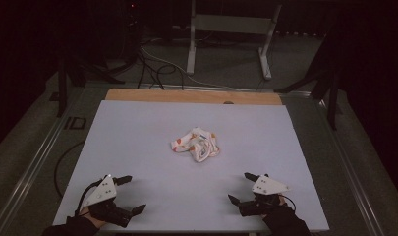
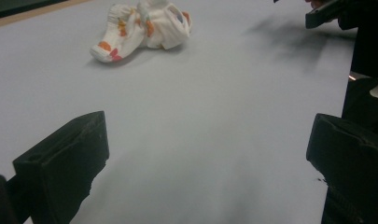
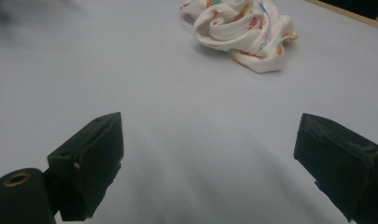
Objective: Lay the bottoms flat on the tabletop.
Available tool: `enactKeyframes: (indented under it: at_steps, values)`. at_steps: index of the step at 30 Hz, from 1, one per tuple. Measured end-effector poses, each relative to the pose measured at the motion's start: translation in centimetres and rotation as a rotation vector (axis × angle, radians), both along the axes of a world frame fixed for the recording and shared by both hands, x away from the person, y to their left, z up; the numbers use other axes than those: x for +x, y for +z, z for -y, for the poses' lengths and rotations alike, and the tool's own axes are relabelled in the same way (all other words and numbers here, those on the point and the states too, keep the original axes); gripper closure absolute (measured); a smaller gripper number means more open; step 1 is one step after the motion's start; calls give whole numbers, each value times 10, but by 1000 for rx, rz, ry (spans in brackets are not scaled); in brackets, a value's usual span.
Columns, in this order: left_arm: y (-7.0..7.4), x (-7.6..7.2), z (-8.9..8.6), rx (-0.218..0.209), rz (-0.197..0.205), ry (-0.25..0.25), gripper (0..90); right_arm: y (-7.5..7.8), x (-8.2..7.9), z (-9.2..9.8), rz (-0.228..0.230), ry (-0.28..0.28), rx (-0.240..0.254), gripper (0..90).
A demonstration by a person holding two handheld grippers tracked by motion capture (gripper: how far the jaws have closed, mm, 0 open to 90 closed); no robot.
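A crumpled white cloth (image 1: 196,143) with orange and coloured prints lies bunched near the middle of the pale sheet (image 1: 137,132). My left gripper (image 1: 130,194) rests at the near left corner, jaws wide apart with nothing between them. My right gripper (image 1: 241,187) sits at the near right, also open and empty. From the left gripper view the cloth (image 2: 142,28) lies far ahead to the left, beyond the left gripper (image 2: 207,149). Seen from the right gripper view, the cloth (image 3: 240,32) is ahead, well past the right gripper (image 3: 210,161). Both grippers are well short of the cloth.
The pale sheet covers a wooden table whose far edge (image 1: 191,96) shows as a tan strip. Beyond it stand a white frame (image 1: 231,29) and cables (image 1: 157,66) on the floor. Metal rails (image 1: 34,162) run along both sides of the table.
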State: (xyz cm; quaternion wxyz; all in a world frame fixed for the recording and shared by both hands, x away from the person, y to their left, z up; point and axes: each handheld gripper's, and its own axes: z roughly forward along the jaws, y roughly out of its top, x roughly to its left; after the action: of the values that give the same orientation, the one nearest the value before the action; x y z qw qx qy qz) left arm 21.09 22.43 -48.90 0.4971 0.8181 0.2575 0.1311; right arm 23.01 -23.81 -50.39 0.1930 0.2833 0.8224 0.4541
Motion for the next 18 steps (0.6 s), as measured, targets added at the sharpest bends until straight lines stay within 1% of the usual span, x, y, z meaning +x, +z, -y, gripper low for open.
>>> enactKeyframes:
  at_steps: [3,5,7,11,13,15,17,18]
  values:
    - [0,0,0,1,3,-2,1,-1,0,0,-4,1,-1,85]
    - [-1,0,1,9,9,-4,1,-1,1,-1,-9,2,2,85]
    - [-1,-1,1,12,11,-6,1,-1,0,-1,-2,7,-12,85]
    - [-1,0,1,23,12,-9,1,0,1,-3,-12,9,-4,85]
    - [0,-1,1,20,11,-14,1,0,1,-3,-15,14,-17,85]
    - [0,-1,1,20,14,-15,1,0,1,-3,-17,17,-14,85]
    - [0,-1,2,19,13,-19,1,1,1,-4,-31,17,-16,86]
    - [-1,0,3,8,5,-25,1,1,0,-6,-33,24,-36,88]
